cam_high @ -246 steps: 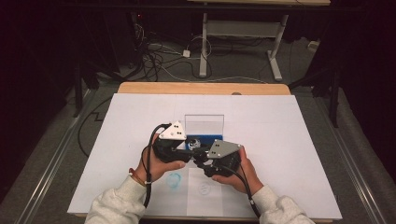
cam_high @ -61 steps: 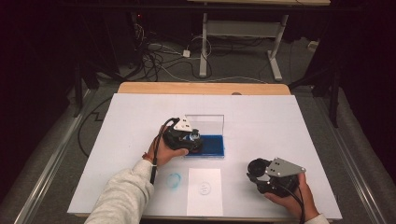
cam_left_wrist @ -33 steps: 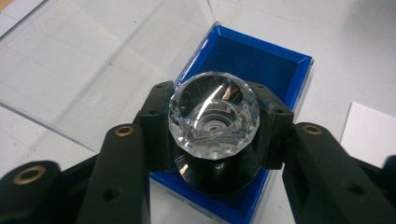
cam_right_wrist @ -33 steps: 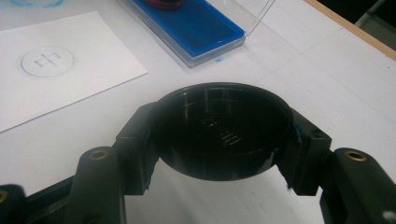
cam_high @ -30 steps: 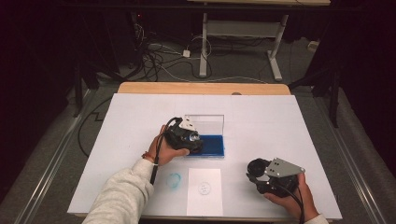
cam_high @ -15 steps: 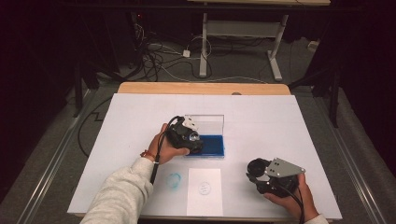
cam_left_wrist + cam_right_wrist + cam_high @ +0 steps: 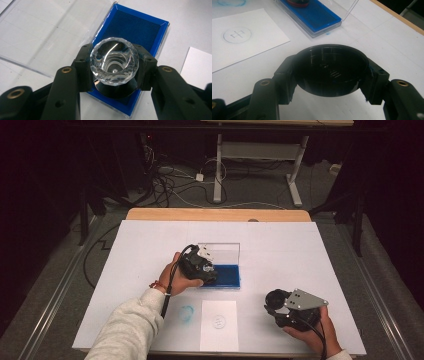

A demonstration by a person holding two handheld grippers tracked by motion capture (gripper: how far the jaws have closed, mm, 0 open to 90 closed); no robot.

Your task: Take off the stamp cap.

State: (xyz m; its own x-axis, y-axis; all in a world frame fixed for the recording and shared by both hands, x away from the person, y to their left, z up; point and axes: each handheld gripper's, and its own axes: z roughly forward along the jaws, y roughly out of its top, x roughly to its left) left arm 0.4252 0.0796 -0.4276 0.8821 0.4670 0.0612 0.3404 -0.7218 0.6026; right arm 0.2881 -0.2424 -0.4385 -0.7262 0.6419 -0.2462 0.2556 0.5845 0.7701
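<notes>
Jaws of left gripper (image 7: 113, 75) press clear stamp (image 7: 114, 61) into blue ink pad (image 7: 142, 32).

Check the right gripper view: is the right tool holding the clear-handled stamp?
No, the right tool is shut on a black round cap; the clear-handled stamp sits in the left tool over the blue ink pad.
</notes>
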